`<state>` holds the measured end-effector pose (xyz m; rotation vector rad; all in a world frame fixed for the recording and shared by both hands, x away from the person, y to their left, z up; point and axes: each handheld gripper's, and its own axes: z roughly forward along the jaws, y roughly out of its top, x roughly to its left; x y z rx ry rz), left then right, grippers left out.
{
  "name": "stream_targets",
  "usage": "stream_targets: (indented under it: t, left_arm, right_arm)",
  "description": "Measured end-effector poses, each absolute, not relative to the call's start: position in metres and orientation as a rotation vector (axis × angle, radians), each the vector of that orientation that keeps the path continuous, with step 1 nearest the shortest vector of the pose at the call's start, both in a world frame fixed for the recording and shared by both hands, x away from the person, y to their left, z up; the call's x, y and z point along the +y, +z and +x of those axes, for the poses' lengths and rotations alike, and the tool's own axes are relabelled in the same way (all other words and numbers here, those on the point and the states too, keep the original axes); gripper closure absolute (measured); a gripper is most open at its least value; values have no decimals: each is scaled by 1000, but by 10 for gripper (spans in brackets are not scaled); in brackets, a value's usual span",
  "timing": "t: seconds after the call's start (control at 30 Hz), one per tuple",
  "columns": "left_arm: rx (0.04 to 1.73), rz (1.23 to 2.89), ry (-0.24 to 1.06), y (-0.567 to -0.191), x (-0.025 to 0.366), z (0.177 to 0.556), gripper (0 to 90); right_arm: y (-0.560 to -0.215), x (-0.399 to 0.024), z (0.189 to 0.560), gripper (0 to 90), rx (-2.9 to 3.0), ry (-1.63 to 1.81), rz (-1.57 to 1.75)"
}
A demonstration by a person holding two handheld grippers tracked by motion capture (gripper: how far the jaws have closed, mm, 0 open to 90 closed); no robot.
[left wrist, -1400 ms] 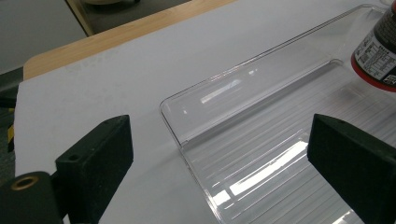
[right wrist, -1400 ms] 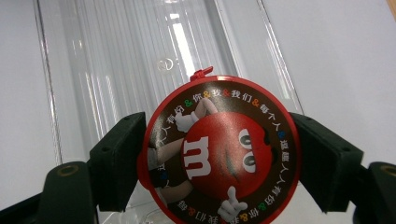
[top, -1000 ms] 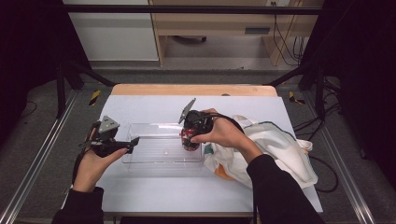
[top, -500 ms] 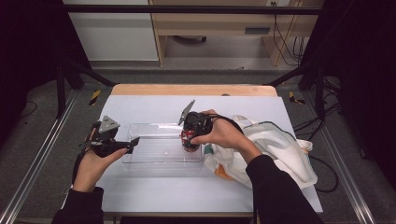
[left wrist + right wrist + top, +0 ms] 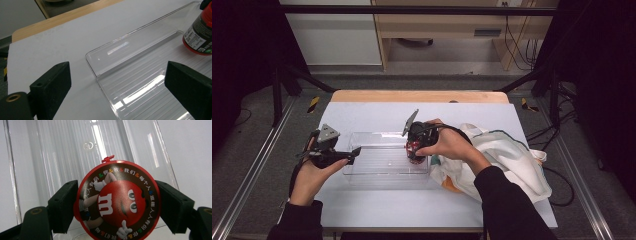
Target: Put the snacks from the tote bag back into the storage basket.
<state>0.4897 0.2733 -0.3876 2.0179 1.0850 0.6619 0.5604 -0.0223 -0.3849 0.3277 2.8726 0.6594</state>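
My right gripper (image 5: 416, 150) is clamped on a candy tub (image 5: 117, 201), one jaw pressed against each side of its round red lid, and I hold it upright from above. The tub sits at the right end of the clear tray (image 5: 362, 172), its base down on the ribbed floor or very nearly so (the left gripper view shows the bottom rim against the ribs, but I cannot tell if weight is on it yet). My left gripper (image 5: 117, 87) is wide open and holds nothing; it hovers at the tray's left end, with the near corner of the tray between its jaws.

To finish this placing well, I judge I should keep the tub plumb, let it settle flat on the ribs, and only then ease the jaws apart evenly, so neither pad drags the lid sideways. A straight lift afterwards should leave the tub standing. The little tab at the lid's edge points away from both pads, so it should not snag.

As for room: the tray's right wall is just beside the tub, and past it lies the bag (image 5: 507, 160), bunched on the table (image 5: 362, 115) near my right hand. I would not swing that way. Leftward the tray floor is bare all the way to my left gripper, and the far wall is low, so up and back looks like the free path.
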Motion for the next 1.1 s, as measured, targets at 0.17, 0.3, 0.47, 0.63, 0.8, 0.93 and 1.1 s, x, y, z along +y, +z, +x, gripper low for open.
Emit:
stream_targets:
  t: [0.17, 0.3, 0.47, 0.63, 0.8, 0.93, 1.1]
  left_arm:
    - [1081, 2024, 661, -387, 273, 490, 71]
    - [1083, 2021, 661, -387, 274, 490, 70]
    - [1085, 2021, 662, -388, 274, 490, 71]
    - [1085, 2018, 663, -387, 274, 490, 71]
    - [1085, 2018, 663, -388, 274, 490, 71]
    - [1085, 2022, 662, -388, 274, 490, 71]
    - [1087, 2019, 662, -388, 274, 490, 71]
  right_arm:
    - [-387, -22, 562, 242, 2880, 647, 317]
    - [-389, -22, 562, 242, 2884, 638, 306]
    - [-392, -21, 563, 243, 2891, 624, 300]
    - [-395, -21, 564, 243, 2895, 627, 307]
    - [-396, -21, 564, 242, 2894, 627, 312]
    - [-398, -21, 564, 242, 2898, 622, 310]
    - [-401, -21, 564, 242, 2899, 622, 314]
